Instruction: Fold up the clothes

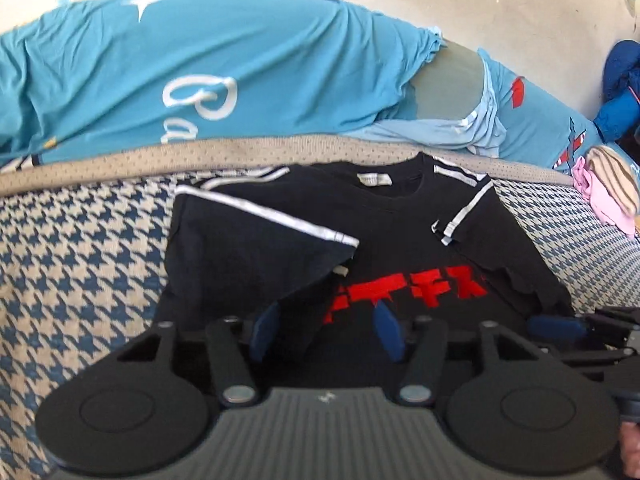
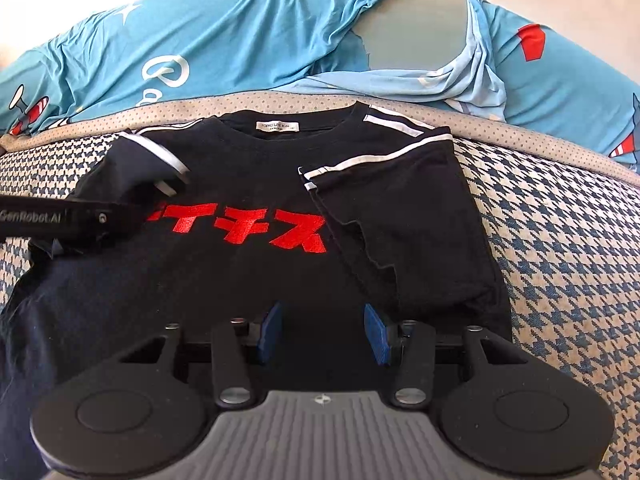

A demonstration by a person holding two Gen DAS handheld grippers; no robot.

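Note:
A black T-shirt (image 1: 400, 220) (image 2: 240, 168) with red lettering and white shoulder stripes lies face up on a blue-and-beige houndstooth cover (image 1: 80, 260) (image 2: 560, 240), collar at the far side. Both side panels with their sleeves lie folded in over the chest. My left gripper (image 1: 327, 330) hovers over the shirt's lower left part, jaws apart, and the folded panel's edge lies near its left pad. In the right wrist view its black body (image 2: 80, 216) reaches in over the left sleeve. My right gripper (image 2: 324, 332) stands open over the hem, nothing pinched; its blue pad (image 1: 560, 326) shows at the shirt's right edge.
A bright blue printed cloth (image 1: 200, 60) (image 2: 240, 32) lies bunched along the far side behind a tan dotted band (image 1: 120, 164). Pink and striped garments (image 1: 604, 192) sit at the far right, with a dark blue item (image 1: 620, 88) behind them.

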